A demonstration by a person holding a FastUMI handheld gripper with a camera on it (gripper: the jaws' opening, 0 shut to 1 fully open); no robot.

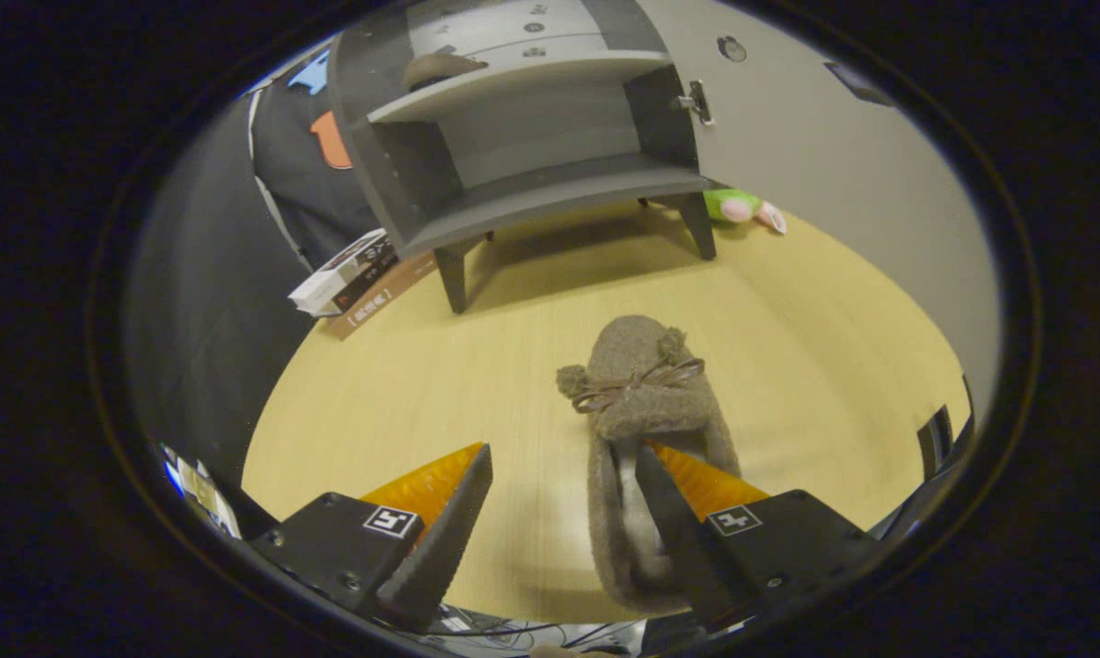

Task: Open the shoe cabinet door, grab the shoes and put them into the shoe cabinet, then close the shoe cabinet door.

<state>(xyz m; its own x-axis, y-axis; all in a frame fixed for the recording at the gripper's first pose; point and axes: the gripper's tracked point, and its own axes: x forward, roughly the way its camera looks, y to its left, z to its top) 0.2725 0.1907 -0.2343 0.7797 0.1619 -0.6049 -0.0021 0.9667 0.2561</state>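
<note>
A brown fuzzy slipper with a small bow lies on the wooden tabletop, toe pointing toward the cabinet. My gripper is open just above it; the right finger sits over the slipper's heel opening and the left finger is off to the slipper's left side. Beyond the slipper stands the grey shoe cabinet on short legs, its door swung open to the right. A second brown shoe rests on the cabinet's upper shelf. The lower shelf is bare.
A stack of books lies on the table left of the cabinet. A green plush toy lies behind the cabinet's right leg, by the open door. Dark cloth walls the booth at the left.
</note>
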